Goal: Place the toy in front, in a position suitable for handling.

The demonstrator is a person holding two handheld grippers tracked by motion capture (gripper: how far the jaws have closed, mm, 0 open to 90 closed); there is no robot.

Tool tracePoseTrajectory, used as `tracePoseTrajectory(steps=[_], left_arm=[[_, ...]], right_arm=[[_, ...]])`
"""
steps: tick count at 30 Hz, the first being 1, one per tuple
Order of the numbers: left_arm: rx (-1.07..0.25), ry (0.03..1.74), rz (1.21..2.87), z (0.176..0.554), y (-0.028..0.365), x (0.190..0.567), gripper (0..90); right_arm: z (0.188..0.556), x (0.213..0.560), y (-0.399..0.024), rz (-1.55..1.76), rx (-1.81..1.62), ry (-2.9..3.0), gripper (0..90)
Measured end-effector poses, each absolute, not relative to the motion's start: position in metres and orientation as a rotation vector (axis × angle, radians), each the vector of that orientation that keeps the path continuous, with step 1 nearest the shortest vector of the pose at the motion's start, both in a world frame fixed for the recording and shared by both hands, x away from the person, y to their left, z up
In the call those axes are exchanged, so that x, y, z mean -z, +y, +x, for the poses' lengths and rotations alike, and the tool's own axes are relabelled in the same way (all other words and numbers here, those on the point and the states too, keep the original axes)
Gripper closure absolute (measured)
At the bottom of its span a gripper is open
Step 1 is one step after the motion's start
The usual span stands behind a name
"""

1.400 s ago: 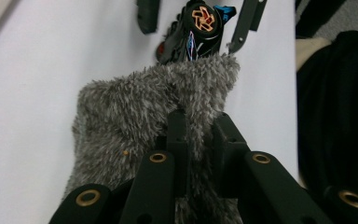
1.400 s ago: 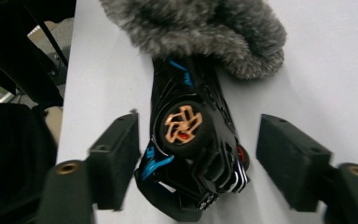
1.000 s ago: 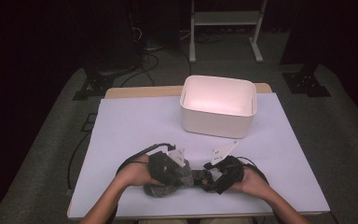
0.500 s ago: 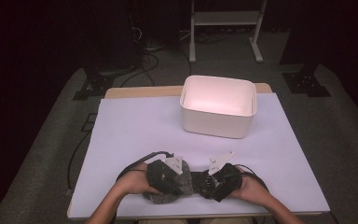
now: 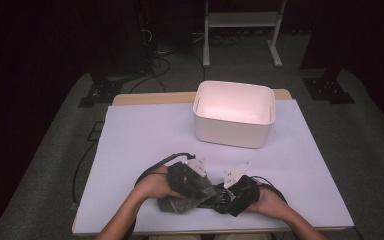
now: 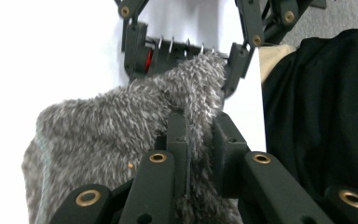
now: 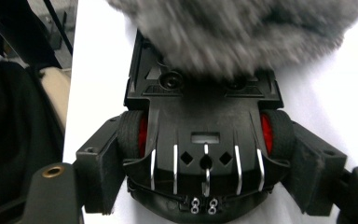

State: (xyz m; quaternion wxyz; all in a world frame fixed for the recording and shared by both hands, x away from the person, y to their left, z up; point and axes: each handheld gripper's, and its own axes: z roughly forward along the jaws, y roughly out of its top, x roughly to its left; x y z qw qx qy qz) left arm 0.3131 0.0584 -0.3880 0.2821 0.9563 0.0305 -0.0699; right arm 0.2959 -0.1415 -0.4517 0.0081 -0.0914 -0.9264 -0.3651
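Your left gripper (image 6: 200, 135) is clamped on the fuzzy grey cloth (image 6: 121, 126), well short of the white bin (image 5: 234, 113), near the tabletop (image 5: 140, 135) front edge. Right gripper (image 7: 205, 163) straddles the black toy car (image 7: 205, 140), its jaws just been closing in, pads not pressing yet. Square them on the wheels first. Plenty of open room toward the bin.

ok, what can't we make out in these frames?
- Right gripper view: grey fuzzy cloth blurred, cut by the top edge.
- Right gripper view: right gripper jaws just closing around the black wheeled toy; pad contact unclear.
- Left gripper view: cloth hides most of the toy.
- High view: toy too small and dark to tell.
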Motion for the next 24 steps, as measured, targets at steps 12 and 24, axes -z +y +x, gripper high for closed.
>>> tracePoseTrajectory(steps=[12,24], left_arm=[[0.192,0.018,2.589,0.310,0.038,0.398,79.5],[0.130,0.179,2.629,0.308,0.101,0.396,79.1]], right_arm=[[0.290,0.456,-0.143,-0.246,1.164,-2.934,23.8],[0.292,0.455,-0.143,-0.221,1.186,-2.935,23.8]])
